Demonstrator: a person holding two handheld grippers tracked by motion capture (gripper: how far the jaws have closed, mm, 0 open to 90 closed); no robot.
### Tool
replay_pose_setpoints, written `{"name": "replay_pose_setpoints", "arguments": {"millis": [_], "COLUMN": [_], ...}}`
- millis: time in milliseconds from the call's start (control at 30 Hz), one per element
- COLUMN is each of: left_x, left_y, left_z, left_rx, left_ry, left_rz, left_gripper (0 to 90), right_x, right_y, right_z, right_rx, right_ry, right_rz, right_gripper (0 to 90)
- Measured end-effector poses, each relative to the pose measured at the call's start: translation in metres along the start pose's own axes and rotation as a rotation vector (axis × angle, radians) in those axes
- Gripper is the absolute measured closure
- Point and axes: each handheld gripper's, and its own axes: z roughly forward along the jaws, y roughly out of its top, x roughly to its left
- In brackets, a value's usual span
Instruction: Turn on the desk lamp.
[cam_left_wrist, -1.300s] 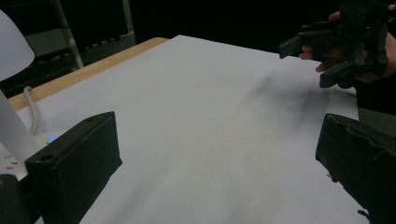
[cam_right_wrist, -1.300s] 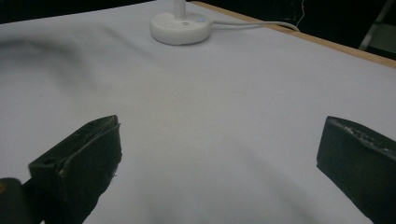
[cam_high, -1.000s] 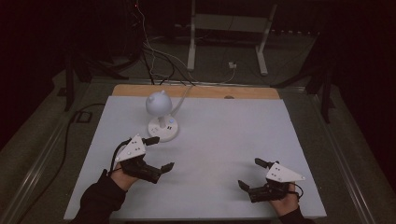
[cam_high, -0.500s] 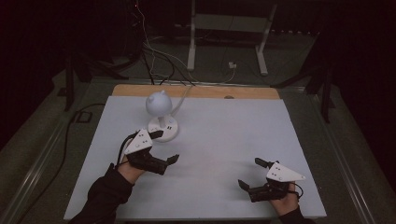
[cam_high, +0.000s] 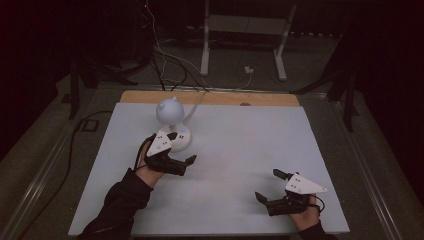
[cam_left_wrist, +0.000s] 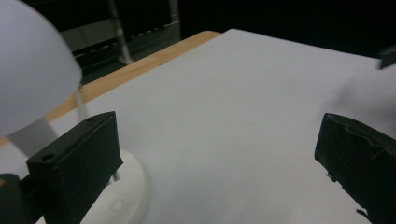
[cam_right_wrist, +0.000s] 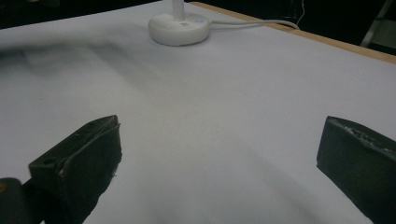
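Left hand-held gripper (cam_high: 176, 161) beside lamp (cam_high: 172, 120), nothing gripped.
Lamp stands at back left of the surface (cam_high: 240, 150), base just beside the left jaw in the left gripper view. Left jaws spread wide, empty. Right hand-held gripper (cam_high: 272, 187) near front right, jaws also spread, well apart from lamp.

Your only obstacle on the pale grey bench (cam_high: 240, 150) is the small white round-headed desk lamp (cam_high: 172, 122) near the far left corner, its white cord (cam_high: 192, 102) running off the far edge. Your left claw (cam_high: 187, 161) sits just beside its base; everywhere else lies open.
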Motion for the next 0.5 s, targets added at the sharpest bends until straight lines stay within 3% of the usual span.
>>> {"name": "replay_pose_setpoints", "arguments": {"millis": [233, 367, 400, 433, 500], "left_x": [0.002, 0.004, 0.004, 0.004, 0.005], "left_y": [-0.005, -0.007, -0.007, -0.007, -0.006], "left_z": [0.012, 0.013, 0.013, 0.014, 0.015], "left_rx": [0.014, -0.001, -0.001, 0.005, 0.004], "left_ry": [0.115, 0.202, 0.202, 0.230, 0.235], "left_rz": [-0.048, -0.113, -0.113, -0.111, -0.139], "left_gripper": [0.9, 0.8, 0.8, 0.9, 0.8], "right_x": [0.000, 0.000, 0.000, 0.000, -0.001], "right_y": [0.000, 0.000, 0.000, 0.000, 0.000], "right_z": [0.000, -0.001, -0.001, -0.001, -0.001], "right_rx": [-0.001, 0.000, -0.001, -0.001, -0.001], "right_ry": [0.001, 0.002, 0.001, 0.001, 0.001], "right_rz": [0.001, 0.001, 0.001, 0.002, 0.003], "right_gripper": [0.0, 0.0, 0.0, 0.0, 0.0]}}
